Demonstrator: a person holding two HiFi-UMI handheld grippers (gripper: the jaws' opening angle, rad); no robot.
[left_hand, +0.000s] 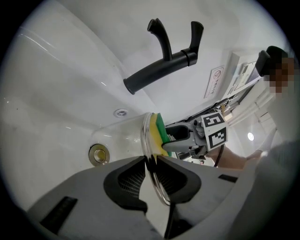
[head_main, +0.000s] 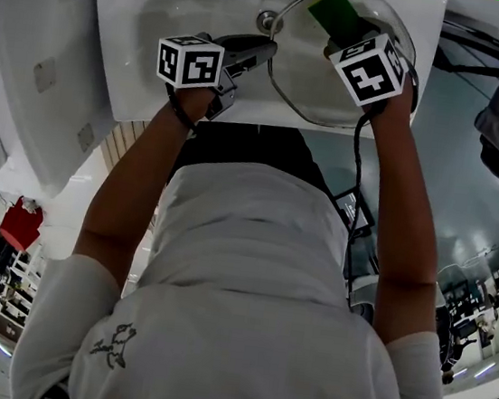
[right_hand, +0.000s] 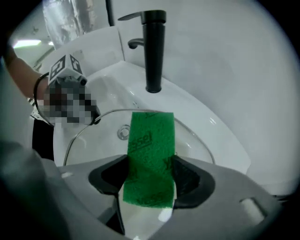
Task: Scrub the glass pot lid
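The glass pot lid [head_main: 341, 60] with a metal rim hangs over the white sink basin [head_main: 155, 17]. My left gripper [head_main: 267, 52] is shut on the lid's rim [left_hand: 150, 154], which shows edge-on between its jaws. My right gripper [head_main: 339, 37] is shut on a green and yellow sponge [head_main: 333, 12]. The sponge [right_hand: 150, 157] lies flat against the lid's glass [right_hand: 93, 136], green side toward the camera. In the left gripper view the sponge [left_hand: 158, 133] presses on the far face of the lid.
A black faucet [right_hand: 153, 47] stands on the sink's back edge; its spout [left_hand: 154, 75] reaches over the basin. The drain [left_hand: 99, 154] sits at the basin's bottom. A cable [head_main: 355, 171] runs down from the right gripper.
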